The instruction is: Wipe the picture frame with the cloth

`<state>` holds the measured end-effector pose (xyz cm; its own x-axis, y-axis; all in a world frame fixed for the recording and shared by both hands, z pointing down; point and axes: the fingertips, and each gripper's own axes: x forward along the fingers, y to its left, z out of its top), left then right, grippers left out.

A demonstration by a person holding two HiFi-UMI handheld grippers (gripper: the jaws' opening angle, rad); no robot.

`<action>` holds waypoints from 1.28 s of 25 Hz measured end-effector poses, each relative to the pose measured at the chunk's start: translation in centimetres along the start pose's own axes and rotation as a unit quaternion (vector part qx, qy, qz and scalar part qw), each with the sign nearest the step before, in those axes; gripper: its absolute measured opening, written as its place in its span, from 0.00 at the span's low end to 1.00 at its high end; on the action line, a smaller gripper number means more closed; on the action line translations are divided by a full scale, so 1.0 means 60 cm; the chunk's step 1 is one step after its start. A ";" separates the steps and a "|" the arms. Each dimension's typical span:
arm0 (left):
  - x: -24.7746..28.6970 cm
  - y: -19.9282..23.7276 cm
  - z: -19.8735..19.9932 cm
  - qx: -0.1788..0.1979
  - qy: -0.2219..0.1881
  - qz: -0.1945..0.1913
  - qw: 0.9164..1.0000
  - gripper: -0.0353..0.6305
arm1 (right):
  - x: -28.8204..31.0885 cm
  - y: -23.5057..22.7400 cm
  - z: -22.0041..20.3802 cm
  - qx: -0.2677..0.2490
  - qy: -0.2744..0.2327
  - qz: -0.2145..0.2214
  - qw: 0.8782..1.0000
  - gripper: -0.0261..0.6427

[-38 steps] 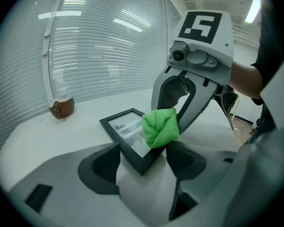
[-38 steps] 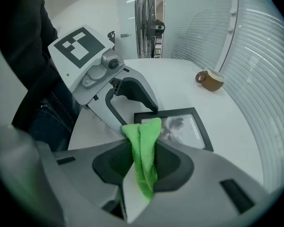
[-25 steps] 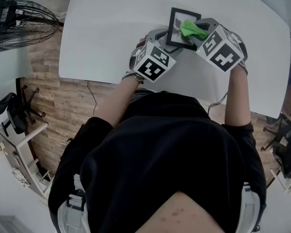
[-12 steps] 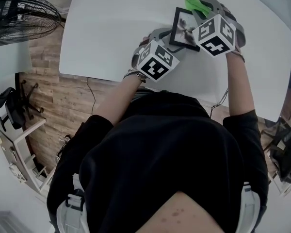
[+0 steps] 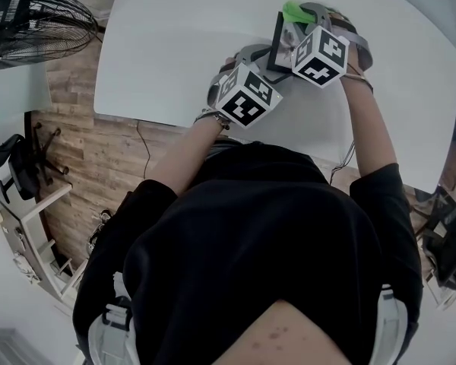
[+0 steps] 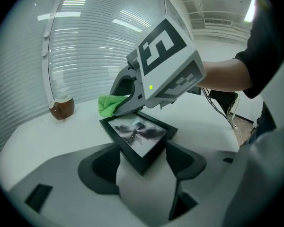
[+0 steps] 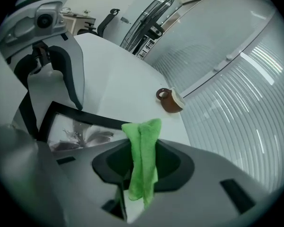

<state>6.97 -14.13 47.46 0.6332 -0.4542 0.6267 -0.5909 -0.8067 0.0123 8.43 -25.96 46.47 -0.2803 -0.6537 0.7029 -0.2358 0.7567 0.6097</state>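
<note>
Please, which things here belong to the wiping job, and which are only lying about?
For the job: frame, gripped by the left gripper; cloth, gripped by the right gripper.
Lying about: cup; fan.

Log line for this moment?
left hand-held gripper: grips picture frame corner | right hand-held gripper: grips cloth | cloth at frame's far edge

cloth [image 7: 142, 160] at picture frame's [image 6: 139, 137] far edge; cup [image 7: 170, 100] behind it.
</note>
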 end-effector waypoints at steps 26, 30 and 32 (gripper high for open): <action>0.003 0.000 0.000 0.005 -0.001 0.003 1.000 0.53 | -0.017 0.062 0.005 0.013 -0.007 0.009 1.000 0.21; 0.004 0.003 -0.001 0.006 -0.001 0.003 1.000 0.53 | -0.020 0.068 0.007 0.025 -0.011 0.015 1.000 0.20; 0.003 0.003 -0.002 0.006 -0.001 0.003 1.000 0.53 | -0.024 0.074 0.008 0.030 -0.013 0.019 0.999 0.20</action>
<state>6.95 -14.34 47.66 0.6301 -0.4602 0.6255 -0.5893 -0.8079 -0.0008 7.31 -21.70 47.99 -0.3134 -0.6245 0.7154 -0.2793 0.7807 0.5591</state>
